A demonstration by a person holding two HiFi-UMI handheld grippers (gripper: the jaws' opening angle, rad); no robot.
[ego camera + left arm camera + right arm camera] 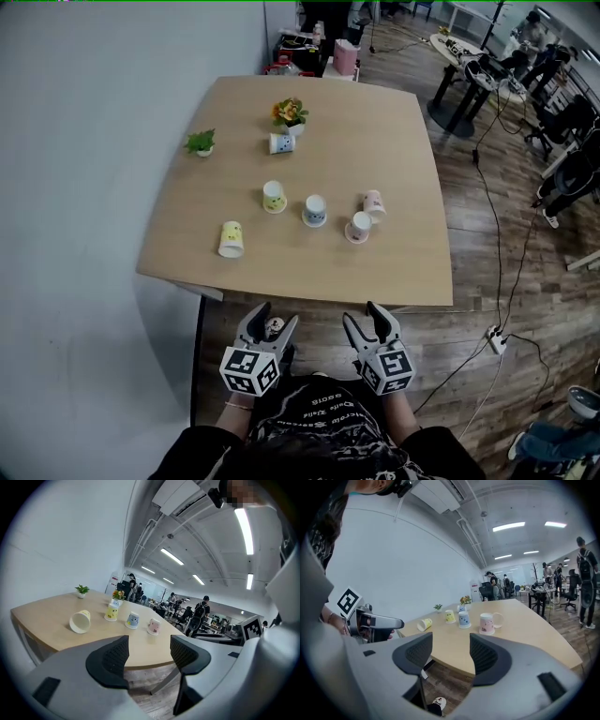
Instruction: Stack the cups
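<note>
On the counter point(403, 272), a tipped cup point(231, 238) is lying front left, a second cup point(274, 197) and a third cup point(315, 210) are standing to its right, a pair of cups point(359, 227) is sitting further right, and a sixth cup point(281, 142) is lying behind them just before a flower pot point(291, 114), a small plant point(201, 142) to its left.

Open-plan office: desks point(466, 58), chairs point(562, 117), ceiling lights point(171, 556)

No wording can be read: the white lettering on the person's black shirt point(323, 412) is too small and upside down.
</note>
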